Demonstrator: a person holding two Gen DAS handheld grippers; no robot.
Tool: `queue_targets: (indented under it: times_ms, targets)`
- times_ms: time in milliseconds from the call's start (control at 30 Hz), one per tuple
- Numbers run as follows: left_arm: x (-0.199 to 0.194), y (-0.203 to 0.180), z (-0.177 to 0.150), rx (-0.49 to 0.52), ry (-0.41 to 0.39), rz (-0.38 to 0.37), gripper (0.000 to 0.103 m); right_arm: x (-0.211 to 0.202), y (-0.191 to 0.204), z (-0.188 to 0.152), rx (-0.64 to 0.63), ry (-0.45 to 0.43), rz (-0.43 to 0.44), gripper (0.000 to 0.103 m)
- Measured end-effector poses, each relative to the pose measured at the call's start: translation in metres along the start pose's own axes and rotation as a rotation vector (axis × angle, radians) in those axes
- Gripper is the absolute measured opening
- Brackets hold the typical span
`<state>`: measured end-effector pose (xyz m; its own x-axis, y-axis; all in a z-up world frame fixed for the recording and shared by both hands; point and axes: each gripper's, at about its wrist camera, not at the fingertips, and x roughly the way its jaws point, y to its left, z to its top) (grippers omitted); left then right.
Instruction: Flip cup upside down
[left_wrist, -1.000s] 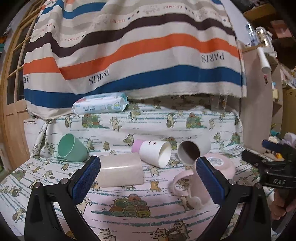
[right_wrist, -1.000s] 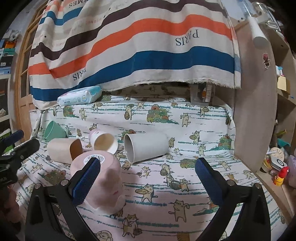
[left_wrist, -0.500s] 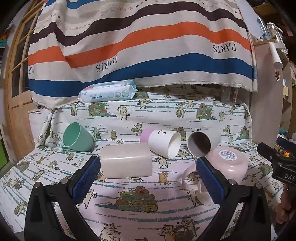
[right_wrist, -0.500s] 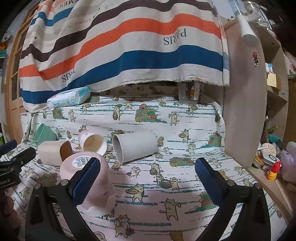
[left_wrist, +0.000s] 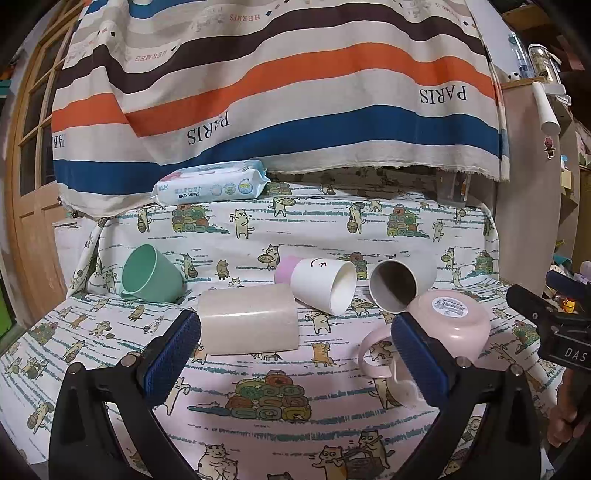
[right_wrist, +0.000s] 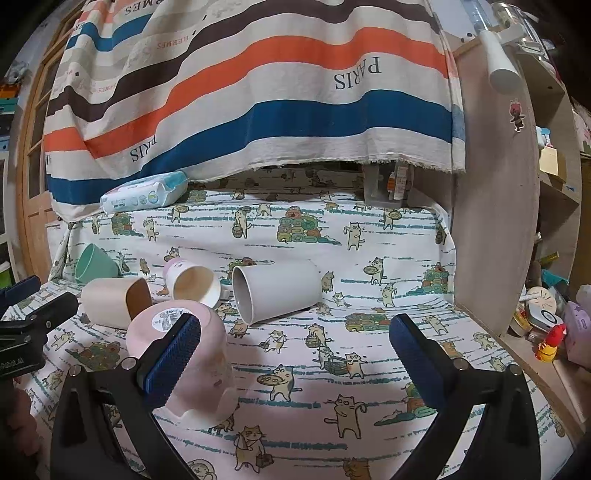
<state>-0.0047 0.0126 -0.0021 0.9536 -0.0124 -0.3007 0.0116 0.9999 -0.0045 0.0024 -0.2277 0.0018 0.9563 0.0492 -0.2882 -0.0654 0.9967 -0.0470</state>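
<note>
Here both tools, left and right, gape empty; pink mug stands inverted.

1. The left wrist view looks from low over the front of the cat-print cloth towards the striped sheet, close to the cups.
2. The right wrist view sits further right, facing the same way, with a wooden panel at its right.
3. Both views share the pink mug, grey cup and wipes.
</note>
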Motion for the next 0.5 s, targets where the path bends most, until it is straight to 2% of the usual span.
queue_targets:
  times_ms: [500]
  targets:
    - [0.0004,0.0015,0.0005,0.000,0.000,0.000,0.103,-0.0007,-0.0030,0.0000,0.006,-0.003,-0.003,0.103]
